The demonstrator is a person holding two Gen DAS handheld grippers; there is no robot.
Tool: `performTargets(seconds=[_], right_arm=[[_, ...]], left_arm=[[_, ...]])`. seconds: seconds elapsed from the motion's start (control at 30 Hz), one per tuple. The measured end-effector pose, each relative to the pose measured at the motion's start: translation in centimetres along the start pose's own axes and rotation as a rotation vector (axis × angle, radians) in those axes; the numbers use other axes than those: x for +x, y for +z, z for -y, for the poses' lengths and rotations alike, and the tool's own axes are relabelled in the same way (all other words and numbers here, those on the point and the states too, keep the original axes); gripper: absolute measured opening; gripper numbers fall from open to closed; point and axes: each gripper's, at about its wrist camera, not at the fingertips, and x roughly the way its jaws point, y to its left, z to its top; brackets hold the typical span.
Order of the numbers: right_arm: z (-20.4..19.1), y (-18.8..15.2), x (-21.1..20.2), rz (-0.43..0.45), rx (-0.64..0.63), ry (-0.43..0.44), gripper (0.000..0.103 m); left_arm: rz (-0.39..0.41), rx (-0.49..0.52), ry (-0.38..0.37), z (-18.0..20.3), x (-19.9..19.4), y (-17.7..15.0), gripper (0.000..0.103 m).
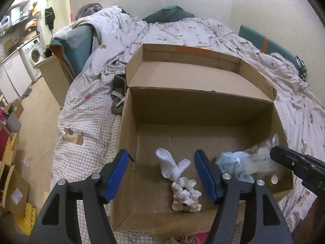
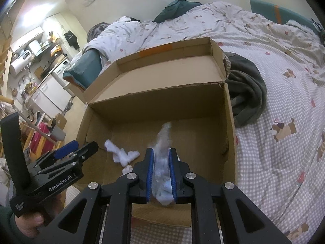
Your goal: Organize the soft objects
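An open cardboard box (image 1: pixel 130 142) (image 2: pixel 229 122) lies on the bed. Inside it lie a white sock (image 1: pixel 171 165) (image 2: pixel 121 154) and a white ruffled scrunchie (image 1: pixel 185 196). My left gripper (image 1: pixel 160 174) is open and empty, its jaws above the box on either side of the sock and scrunchie; it also shows in the right wrist view (image 2: pixel 77 150). My right gripper (image 2: pixel 160 174) is shut on a light blue soft item in a clear plastic bag (image 2: pixel 162 162) (image 1: pixel 243 166), held over the box's right part.
The bed has a checked sheet (image 2: pixel 284 101) and a rumpled quilt (image 1: pixel 162 26). A dark grey garment (image 2: pixel 245 89) lies right of the box; grey socks (image 1: pixel 117 99) lie at its left. Floor with cardboard boxes (image 1: pixel 14 191) is to the left.
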Motion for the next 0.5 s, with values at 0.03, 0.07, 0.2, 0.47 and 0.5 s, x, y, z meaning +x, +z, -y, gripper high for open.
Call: performTargets(seconds=[0.03, 0.07, 0.2, 0.47, 0.5], right_arm=[[0.0, 0.0, 0.0, -0.002, 0.005, 0.005, 0.040], [0.2, 0.1, 0.0, 0.000, 0.015, 0.008, 0.055], [0.2, 0.3, -1.2, 0.078, 0.024, 0.024, 0.082], [0.0, 0.2, -1.1, 0.072, 0.020, 0.019, 0.082], [0.0, 0.2, -1.1, 0.073, 0.021, 0.018, 0.082]], left_arm=[[-0.002, 0.001, 0.007, 0.0, 0.0, 0.0, 0.065], [-0.005, 0.002, 0.012, 0.0, 0.1, 0.0, 0.065], [-0.008, -0.002, 0.019, -0.2, 0.0, 0.0, 0.065], [-0.005, 0.000, 0.023, -0.1, -0.1, 0.0, 0.065], [-0.005, 0.000, 0.023, -0.1, -0.1, 0.0, 0.065]])
